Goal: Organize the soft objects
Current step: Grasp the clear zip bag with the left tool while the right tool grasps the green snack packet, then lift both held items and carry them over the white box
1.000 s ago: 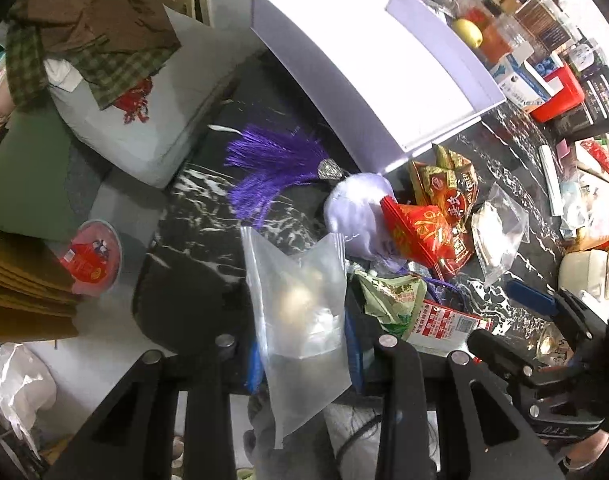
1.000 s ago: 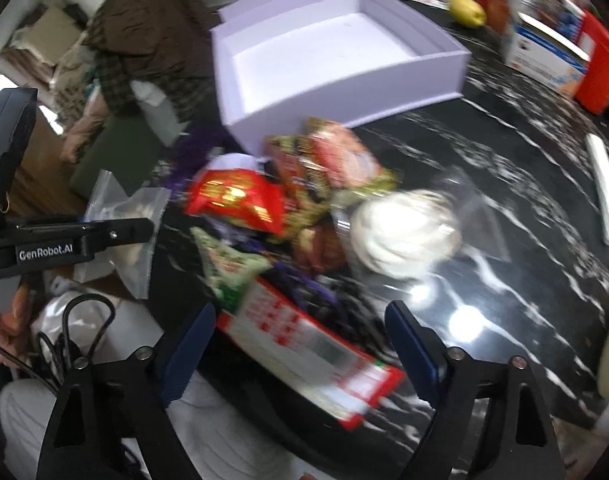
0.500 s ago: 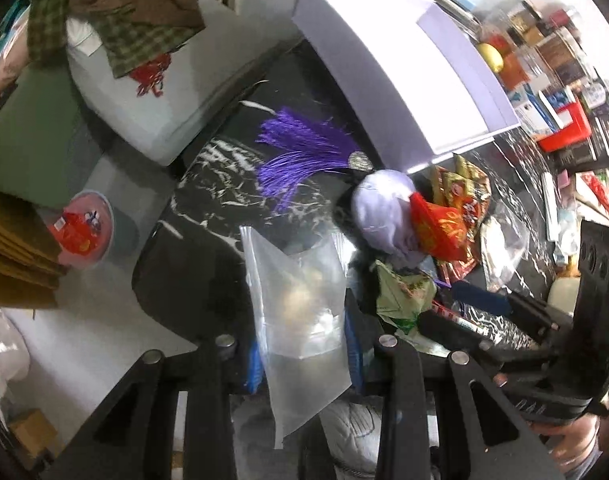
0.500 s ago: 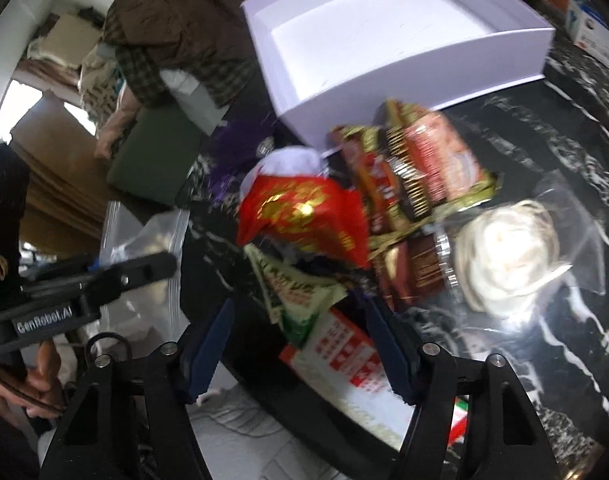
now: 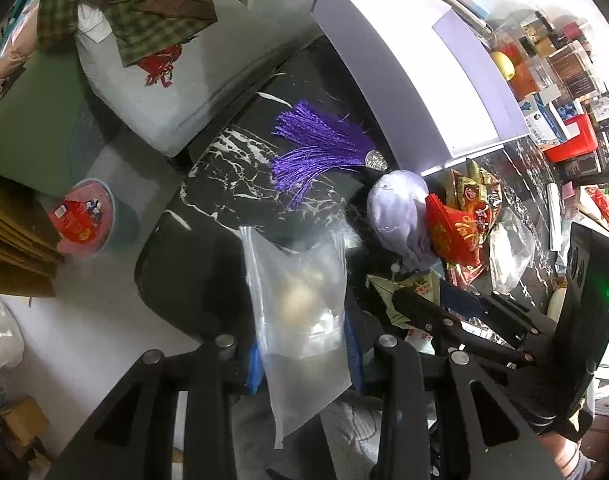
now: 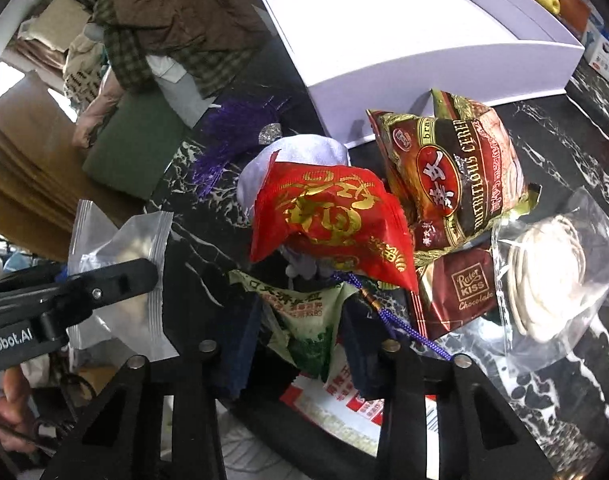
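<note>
My left gripper is shut on a clear plastic pouch with a pale round thing inside, held off the table's left edge; it also shows in the right wrist view. My right gripper has its jaws around a green-and-white packet at the near edge of the snack pile, nearly closed on it. The pile holds a red-gold packet, a lilac pouch with a purple tassel, cereal packets and a chocolate packet.
An open white box stands behind the pile on the black marble table. A clear bag with a white coil lies at the right. Clothes and cushions sit off the table's left side. Boxes and jars crowd the far right.
My right gripper has moved in to the pile's near edge and its jaws have narrowed around the green packet. My left gripper still holds the clear pouch and has shifted slightly.
</note>
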`<action>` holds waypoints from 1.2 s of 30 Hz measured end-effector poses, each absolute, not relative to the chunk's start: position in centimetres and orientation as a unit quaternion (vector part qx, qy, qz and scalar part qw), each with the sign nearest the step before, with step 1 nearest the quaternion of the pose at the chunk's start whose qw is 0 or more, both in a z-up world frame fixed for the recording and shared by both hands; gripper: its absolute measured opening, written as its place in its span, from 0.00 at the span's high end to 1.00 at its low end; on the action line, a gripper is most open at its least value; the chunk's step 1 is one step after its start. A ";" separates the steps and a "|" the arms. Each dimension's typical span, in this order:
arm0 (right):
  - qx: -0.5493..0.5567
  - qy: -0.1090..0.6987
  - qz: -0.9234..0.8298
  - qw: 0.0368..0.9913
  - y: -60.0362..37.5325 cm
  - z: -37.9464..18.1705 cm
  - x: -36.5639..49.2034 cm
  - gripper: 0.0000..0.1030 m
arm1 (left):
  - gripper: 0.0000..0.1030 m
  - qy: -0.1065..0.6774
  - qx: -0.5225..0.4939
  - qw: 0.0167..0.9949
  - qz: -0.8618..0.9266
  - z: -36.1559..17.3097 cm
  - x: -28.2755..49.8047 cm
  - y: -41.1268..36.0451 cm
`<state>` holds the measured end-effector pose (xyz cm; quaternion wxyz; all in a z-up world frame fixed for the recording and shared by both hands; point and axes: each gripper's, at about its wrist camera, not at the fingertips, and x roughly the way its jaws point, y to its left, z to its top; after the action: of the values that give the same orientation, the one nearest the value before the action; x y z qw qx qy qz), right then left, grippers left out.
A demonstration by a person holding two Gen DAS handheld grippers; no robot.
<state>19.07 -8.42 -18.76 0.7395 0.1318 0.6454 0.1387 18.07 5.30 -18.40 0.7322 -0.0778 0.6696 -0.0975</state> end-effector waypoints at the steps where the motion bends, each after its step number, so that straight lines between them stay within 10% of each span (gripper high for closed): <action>1: 0.135 0.644 0.140 0.740 -8.8 -18.6 18.9 0.67 | 0.69 0.668 -0.076 0.733 -0.099 -18.2 18.0 5.1; 36: 0.197 0.520 0.113 0.823 -18.9 -4.1 12.8 0.73 | 0.69 0.534 -0.039 0.820 -0.201 -3.0 16.6 -2.4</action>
<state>12.83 -18.88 -4.09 0.8233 0.1971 0.5201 0.1134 16.64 -2.37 -3.00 0.8201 -0.0395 0.5342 -0.2014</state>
